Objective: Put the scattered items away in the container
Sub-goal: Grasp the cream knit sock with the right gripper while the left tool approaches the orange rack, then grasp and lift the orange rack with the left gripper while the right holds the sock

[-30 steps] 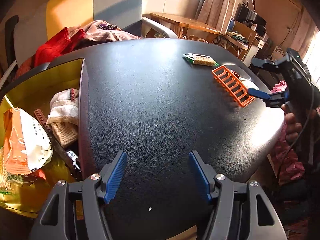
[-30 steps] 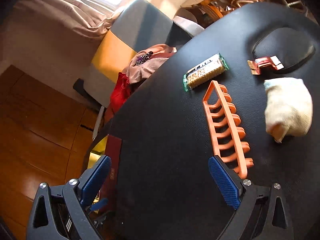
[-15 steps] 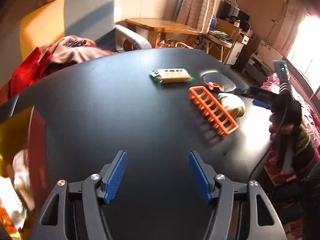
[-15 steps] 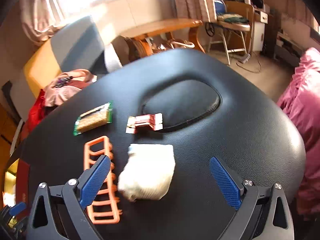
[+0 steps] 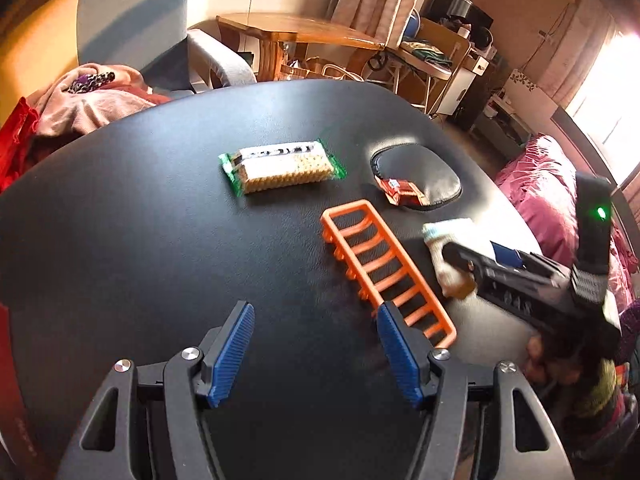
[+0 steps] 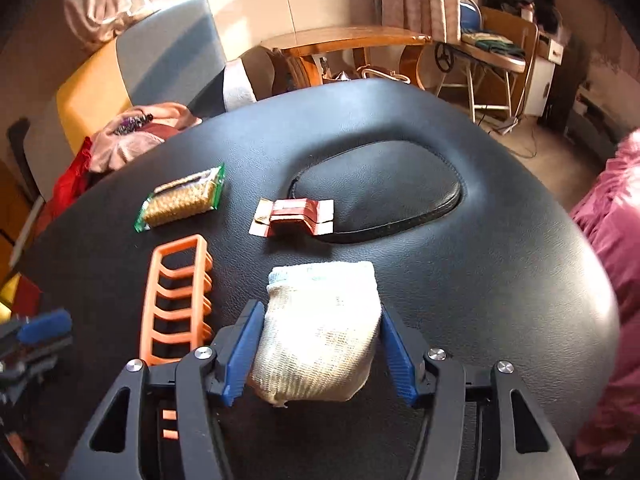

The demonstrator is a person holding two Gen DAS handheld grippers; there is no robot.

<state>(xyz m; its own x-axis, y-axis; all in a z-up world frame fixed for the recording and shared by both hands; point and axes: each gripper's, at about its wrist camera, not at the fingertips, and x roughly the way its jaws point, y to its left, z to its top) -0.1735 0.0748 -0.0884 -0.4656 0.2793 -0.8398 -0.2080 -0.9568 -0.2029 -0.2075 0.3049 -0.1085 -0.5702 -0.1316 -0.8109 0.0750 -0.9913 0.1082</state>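
My right gripper (image 6: pixel 320 346) is shut on a white sock (image 6: pixel 320 312) that lies on the black padded table (image 6: pixel 500 280); its blue pads press both sides of the sock. My left gripper (image 5: pixel 312 332) hangs open over bare table, its right finger beside the near end of an orange plastic rack (image 5: pixel 384 268). Farther back lie a green-edged cracker packet (image 5: pixel 280 168) and a crumpled red wrapper (image 5: pixel 400 192). The container shows only as a red wall (image 5: pixel 6 380) at the far left edge, its contents hidden.
A padded oval inset (image 6: pixel 380 200) sits in the table behind the wrapper. A chair piled with pink and red clothes (image 5: pixel 92 96) stands beyond the far left edge. A pink quilt (image 6: pixel 612 240) lies to the right, and a wooden table (image 5: pixel 300 32) stands behind.
My right gripper swung from the rack to the sock, moved in around it and narrowed onto it. My left gripper turned right, away from the container, toward the rack, and stayed open.
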